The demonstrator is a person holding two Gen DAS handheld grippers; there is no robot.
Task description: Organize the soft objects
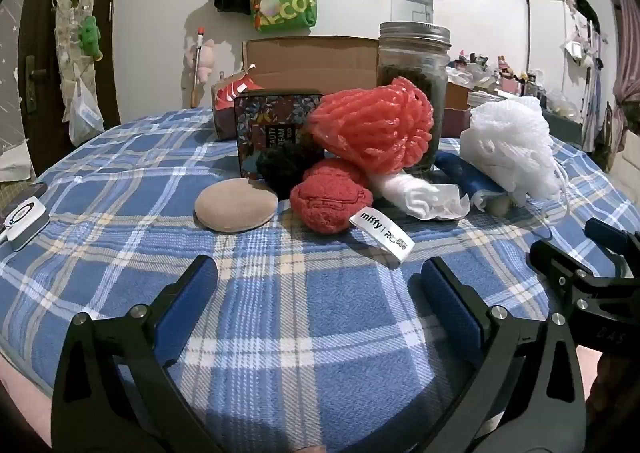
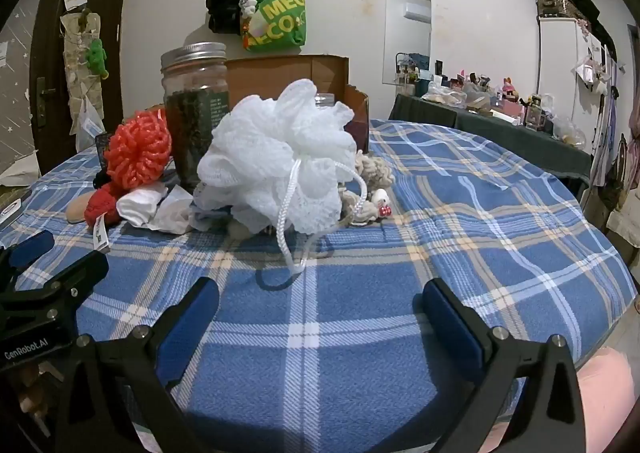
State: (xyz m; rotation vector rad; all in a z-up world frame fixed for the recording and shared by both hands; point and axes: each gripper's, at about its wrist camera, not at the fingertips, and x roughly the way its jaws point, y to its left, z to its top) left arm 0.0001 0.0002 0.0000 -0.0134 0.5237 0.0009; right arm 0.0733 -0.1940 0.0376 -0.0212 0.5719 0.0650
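On the blue plaid cloth [image 1: 300, 313] lies a heap of soft things: a tan round pad [image 1: 235, 205], a red plush piece [image 1: 331, 198] with a white tag, a black fuzzy ball [image 1: 282, 167], a coral foam net [image 1: 374, 129], a white foam sleeve [image 1: 416, 195] and a white mesh bath pouf [image 1: 510, 147]. My left gripper [image 1: 318, 285] hovers open short of the red plush, nothing between its fingers. In the right wrist view my right gripper [image 2: 320, 305] stands open in front of the white pouf [image 2: 280, 161], whose cord loop hangs toward it. Beige rope pieces [image 2: 372, 177] lie behind the pouf.
A glass jar with a metal lid [image 1: 414, 93] and a floral tin [image 1: 276, 133] stand behind the heap, with an open cardboard box [image 1: 312, 57] further back. A small white device [image 1: 24, 217] lies at the cloth's left edge. A cluttered dark side table [image 2: 500, 121] stands right.
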